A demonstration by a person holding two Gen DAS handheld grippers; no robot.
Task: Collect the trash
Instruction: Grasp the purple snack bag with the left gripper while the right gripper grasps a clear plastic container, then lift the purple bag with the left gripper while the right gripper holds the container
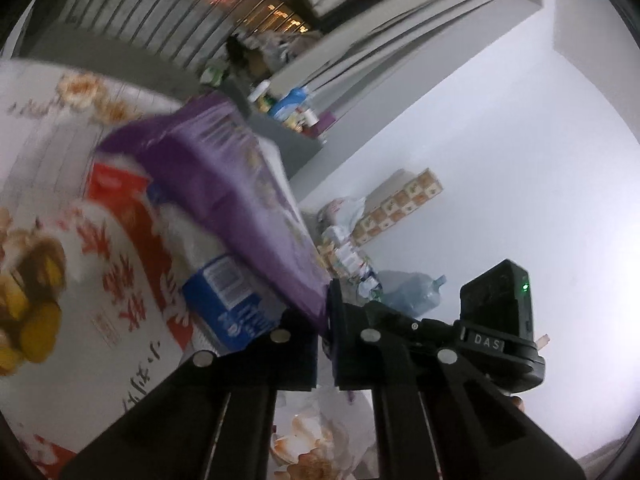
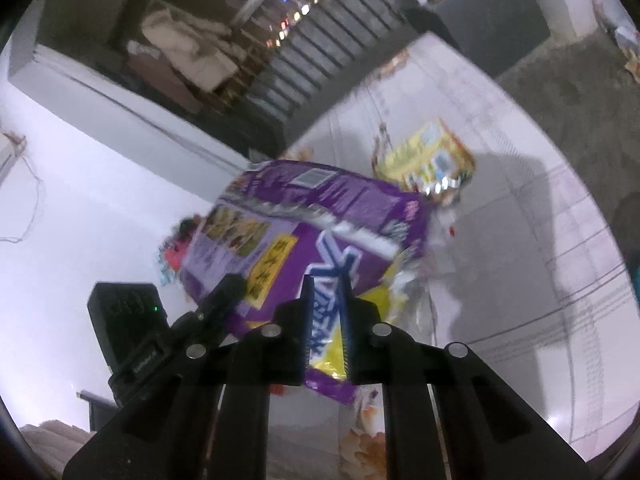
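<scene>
A purple snack bag (image 2: pixel 304 216) with yellow and blue print is pinched at its lower edge in my right gripper (image 2: pixel 325 324) and hangs above the white flowered tablecloth (image 2: pixel 500 208). In the left wrist view my left gripper (image 1: pixel 325 344) is shut on the corner of a purple bag (image 1: pixel 240 200), which is held up off the table. Behind it lie a blue-and-white wrapper (image 1: pixel 228 300) and a red-and-white printed bag (image 1: pixel 120 248). A yellow snack bag (image 2: pixel 430 160) lies on the tablecloth beyond the right gripper.
A grey sofa (image 2: pixel 496 16) stands past the table's far edge with boxes on it. White floor (image 1: pixel 500 160) lies to the right in the left view, with stacked cartons (image 1: pixel 400 204), plastic bags and a water jug (image 1: pixel 412 296) on it.
</scene>
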